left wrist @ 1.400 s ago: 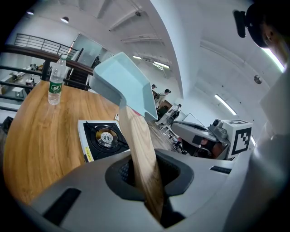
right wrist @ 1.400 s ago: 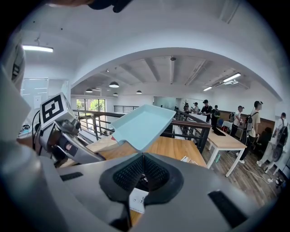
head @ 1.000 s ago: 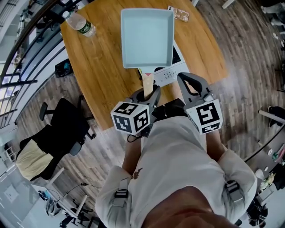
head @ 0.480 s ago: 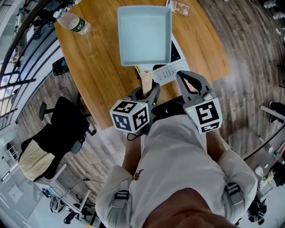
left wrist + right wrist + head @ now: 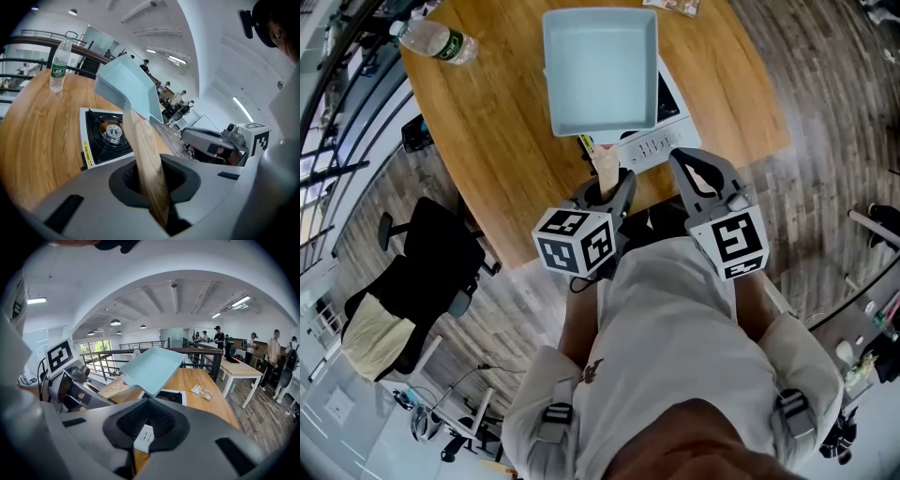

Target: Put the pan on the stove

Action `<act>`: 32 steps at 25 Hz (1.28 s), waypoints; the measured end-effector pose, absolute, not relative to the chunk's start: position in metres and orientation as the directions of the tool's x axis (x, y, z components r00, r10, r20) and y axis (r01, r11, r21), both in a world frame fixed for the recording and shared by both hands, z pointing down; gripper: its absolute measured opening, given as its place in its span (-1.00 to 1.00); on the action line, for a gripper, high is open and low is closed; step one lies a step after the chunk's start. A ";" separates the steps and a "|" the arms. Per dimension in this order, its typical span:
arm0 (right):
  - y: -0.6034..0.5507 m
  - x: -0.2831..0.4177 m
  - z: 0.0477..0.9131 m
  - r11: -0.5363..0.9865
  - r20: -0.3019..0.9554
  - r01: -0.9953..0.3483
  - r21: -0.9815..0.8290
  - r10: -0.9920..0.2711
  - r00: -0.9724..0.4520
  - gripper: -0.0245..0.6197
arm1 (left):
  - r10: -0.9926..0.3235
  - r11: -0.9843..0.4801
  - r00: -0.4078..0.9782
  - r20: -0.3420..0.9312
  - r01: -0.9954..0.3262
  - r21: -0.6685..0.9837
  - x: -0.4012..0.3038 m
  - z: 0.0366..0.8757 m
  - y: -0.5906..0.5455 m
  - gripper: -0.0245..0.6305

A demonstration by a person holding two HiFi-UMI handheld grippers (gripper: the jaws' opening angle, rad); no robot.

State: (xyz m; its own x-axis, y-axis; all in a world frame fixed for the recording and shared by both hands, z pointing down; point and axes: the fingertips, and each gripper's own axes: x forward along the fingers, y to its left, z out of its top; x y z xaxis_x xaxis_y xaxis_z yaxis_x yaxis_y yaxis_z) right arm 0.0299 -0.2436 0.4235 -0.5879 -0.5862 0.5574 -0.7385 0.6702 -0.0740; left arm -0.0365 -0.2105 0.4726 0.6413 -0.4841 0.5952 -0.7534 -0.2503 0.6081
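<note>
A light-blue square pan [image 5: 600, 70] hangs tilted over a small white gas stove [image 5: 672, 101] on the wooden table [image 5: 506, 141]. My left gripper [image 5: 609, 192] is shut on the pan's wooden handle [image 5: 606, 169]. In the left gripper view the handle [image 5: 145, 154] runs up from between the jaws to the pan [image 5: 131, 89], with the stove's burner [image 5: 111, 132] below it. My right gripper [image 5: 698, 169] is beside the left one, shut and holding nothing. The right gripper view shows the pan [image 5: 152, 369] above the stove [image 5: 173, 396].
A plastic water bottle [image 5: 431, 39] lies on the table's far left. A small booklet [image 5: 675, 6] lies at the table's far edge. A black office chair [image 5: 422, 272] stands on the floor to the left. People stand far off in the room [image 5: 272, 352].
In the head view the pan and the table have slid toward the top of the picture. Both grippers have sunk slightly. The grip on the handle has not changed.
</note>
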 end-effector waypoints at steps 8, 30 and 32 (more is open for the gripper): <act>-0.241 0.024 0.439 0.681 0.568 -0.724 -0.107 -0.556 -0.607 -0.86 | -0.467 -0.219 0.639 0.611 -0.753 0.621 -0.035 0.495 -0.207 -0.76; -0.250 0.029 0.481 0.687 0.626 -0.710 -0.152 -0.489 -0.608 -0.86 | -0.427 -0.138 0.631 0.648 -0.754 0.642 -0.029 0.538 -0.209 -0.76; -0.251 0.028 0.483 0.687 0.629 -0.709 -0.159 -0.483 -0.609 -0.86 | -0.421 -0.131 0.631 0.652 -0.753 0.644 -0.029 0.542 -0.209 -0.76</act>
State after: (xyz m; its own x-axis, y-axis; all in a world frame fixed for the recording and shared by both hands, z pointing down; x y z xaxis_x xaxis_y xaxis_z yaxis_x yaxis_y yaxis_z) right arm 0.0284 -0.2507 0.4833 -0.6090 -0.4829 0.6293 -0.7089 0.6872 -0.1587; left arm -0.0290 -0.2090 0.5420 0.6306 -0.4214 0.6517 -0.7534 -0.1308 0.6444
